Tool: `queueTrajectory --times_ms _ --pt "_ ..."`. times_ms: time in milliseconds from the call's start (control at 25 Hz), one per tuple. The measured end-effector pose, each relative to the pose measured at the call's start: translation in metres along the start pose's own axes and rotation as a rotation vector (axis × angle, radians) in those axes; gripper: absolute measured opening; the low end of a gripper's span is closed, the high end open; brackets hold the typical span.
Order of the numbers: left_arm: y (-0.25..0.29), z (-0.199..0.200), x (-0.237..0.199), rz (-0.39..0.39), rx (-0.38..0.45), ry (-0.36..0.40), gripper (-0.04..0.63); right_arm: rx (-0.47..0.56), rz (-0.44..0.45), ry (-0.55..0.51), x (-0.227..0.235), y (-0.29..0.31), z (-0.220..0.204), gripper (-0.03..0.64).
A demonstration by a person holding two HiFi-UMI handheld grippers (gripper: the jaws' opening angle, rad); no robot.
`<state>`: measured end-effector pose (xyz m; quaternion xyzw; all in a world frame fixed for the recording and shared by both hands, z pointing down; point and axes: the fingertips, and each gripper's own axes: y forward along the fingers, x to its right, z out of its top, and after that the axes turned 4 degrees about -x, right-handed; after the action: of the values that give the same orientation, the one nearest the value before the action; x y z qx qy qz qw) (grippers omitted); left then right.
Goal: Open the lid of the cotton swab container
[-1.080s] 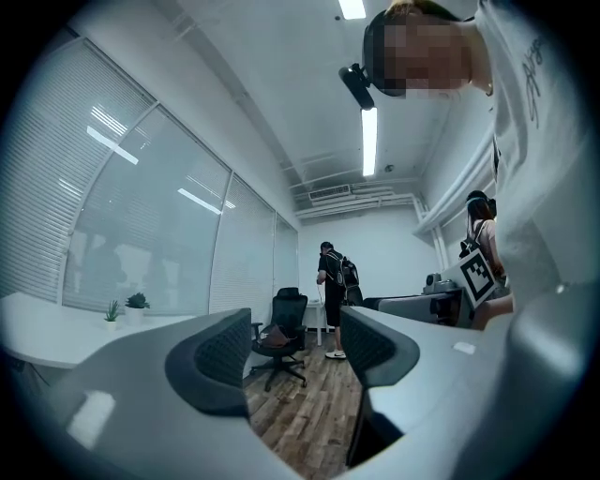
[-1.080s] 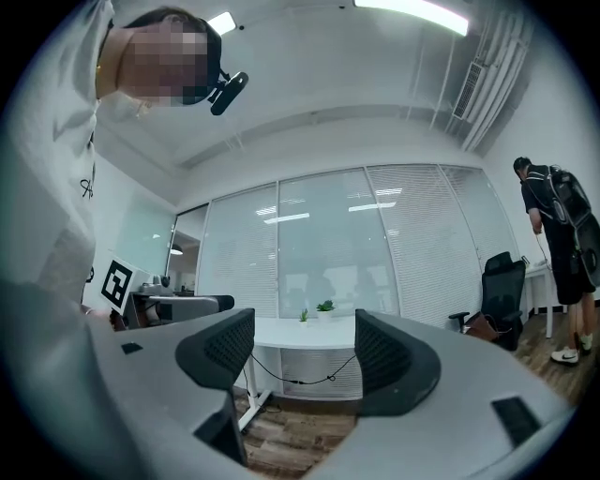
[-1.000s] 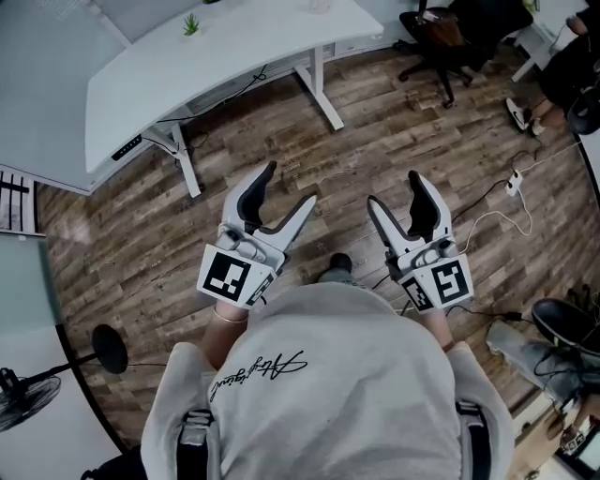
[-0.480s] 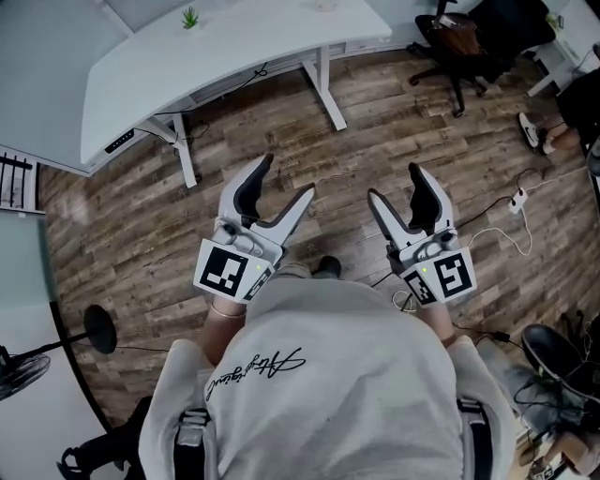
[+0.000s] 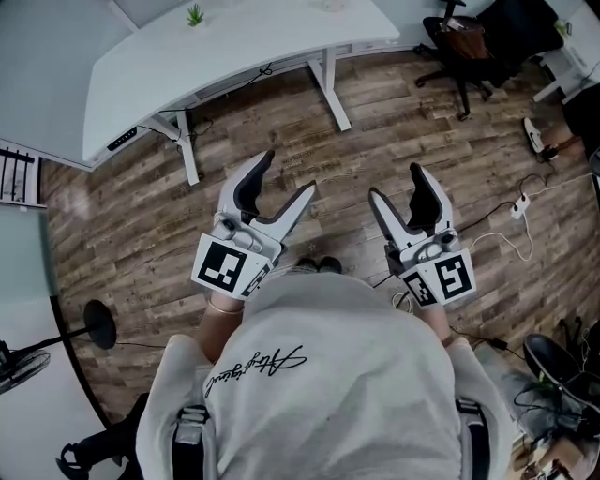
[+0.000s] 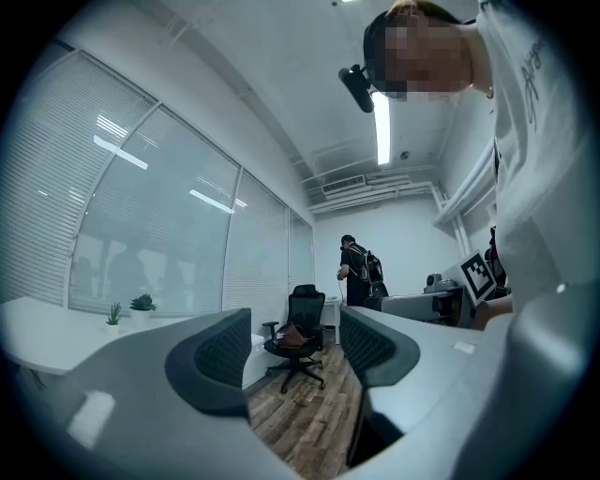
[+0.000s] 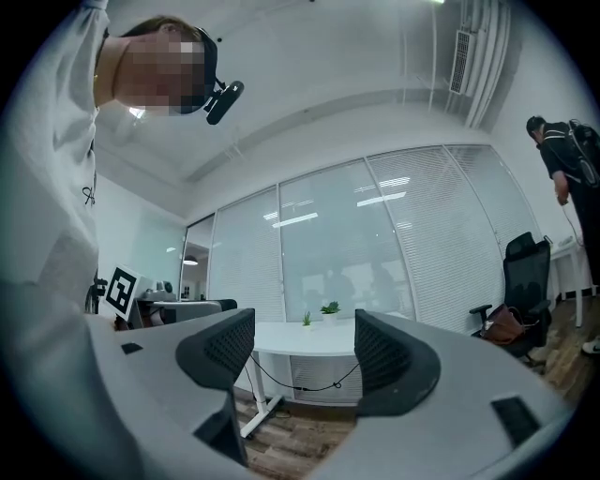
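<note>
Wood floor (image 5: 450, 150) fills my view, with a white desk (image 5: 234, 47) at eleven o'clock. I hold the left gripper (image 5: 289, 178) and right gripper (image 5: 396, 185) level, jaws apart and empty, presumably readied. The cotton swab container shows nowhere.

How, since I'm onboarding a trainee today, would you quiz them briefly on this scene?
1. True or false: the left gripper is clamped on an object.
2. Which of these stands on the white desk? A) a small plant B) a laptop C) a kettle
3. Fill in the blank: the right gripper has its jaws standing ____, with nothing between them.

Key: 1. False: its jaws are open and only the room shows between them. 2. A. 3. apart.
</note>
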<state>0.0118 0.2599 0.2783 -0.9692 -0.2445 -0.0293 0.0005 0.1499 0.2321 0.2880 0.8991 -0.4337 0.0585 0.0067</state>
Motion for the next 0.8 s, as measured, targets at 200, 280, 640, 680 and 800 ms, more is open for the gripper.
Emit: queueTrajectory --times_ms 200,280,640,680,800 --pt "0.009 0.002 -0.001 -0.01 0.002 0.003 0.284 0.006 -0.011 0.005 0.009 0.0 0.001 0.313" --pt "0.013 0.001 -0.001 -0.014 -0.002 0.005 0.284 0.009 -0.015 0.004 0.012 0.0 0.003 0.313" --pt "0.036 0.001 0.001 -0.031 0.007 0.004 0.283 0.016 -0.024 -0.007 0.031 -0.001 0.007 0.311" --pt "0.038 0.002 0.002 -0.03 0.009 0.006 0.284 0.016 -0.022 -0.007 0.033 -0.001 0.007 0.311" --pt "0.043 0.002 0.001 -0.018 0.014 0.005 0.284 0.014 -0.013 -0.003 0.039 0.001 0.006 0.31"
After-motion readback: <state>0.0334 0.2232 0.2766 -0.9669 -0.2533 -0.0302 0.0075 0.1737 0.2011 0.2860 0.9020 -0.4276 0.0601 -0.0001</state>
